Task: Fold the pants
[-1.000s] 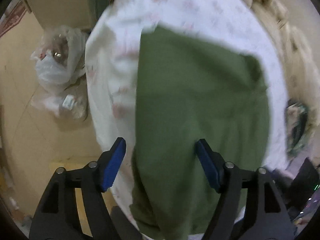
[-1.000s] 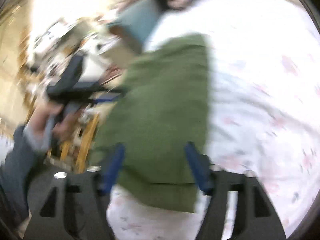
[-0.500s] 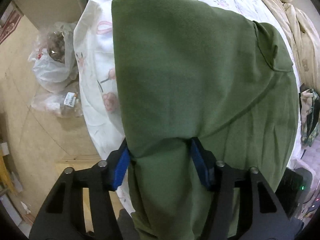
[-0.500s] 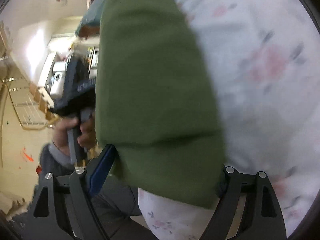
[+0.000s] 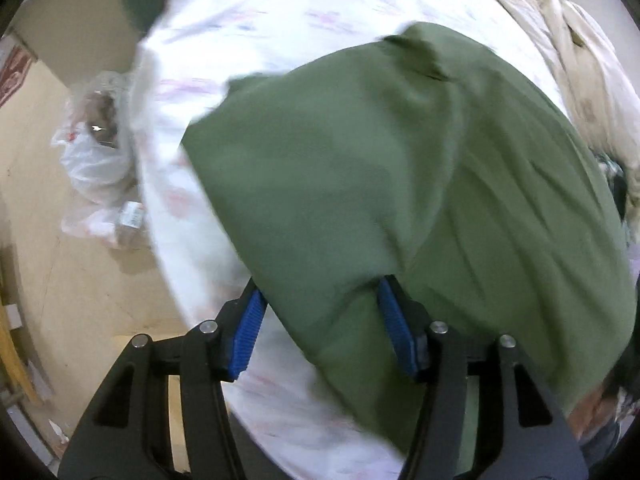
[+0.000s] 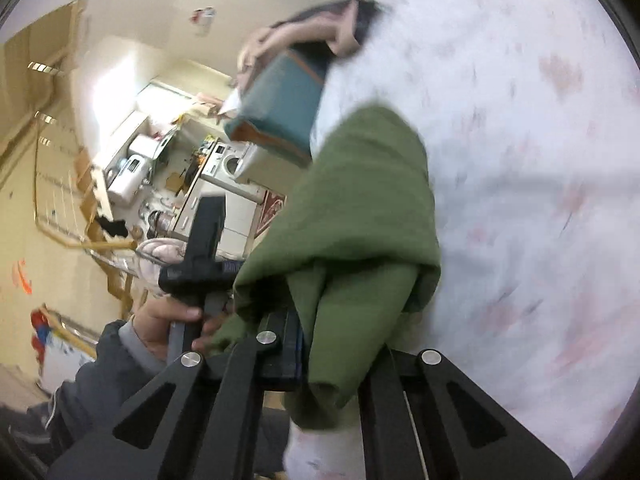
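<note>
The green pants [image 5: 400, 184] lie on a bed with a white floral sheet [image 5: 304, 20]. In the left wrist view my left gripper [image 5: 320, 316] has its blue pads on either side of a bunched fold of the pants near the bed's edge and grips it. In the right wrist view my right gripper [image 6: 336, 356] is shut on the other end of the pants [image 6: 360, 220], which is lifted and drapes over the jaws. The left gripper's handle [image 6: 202, 256] and the hand holding it show at the left of that view.
Plastic bags [image 5: 96, 148] lie on the tan floor left of the bed. A beige quilt [image 5: 576, 60] is bunched along the bed's far right side. A teal box [image 6: 280, 112] sits at the bed's end, with a cluttered kitchen area [image 6: 168, 184] beyond.
Both grippers closed on the pants and lifted them off the sheet. The left view has pulled back and the fabric has bunched; the right end has been raised and folded over.
</note>
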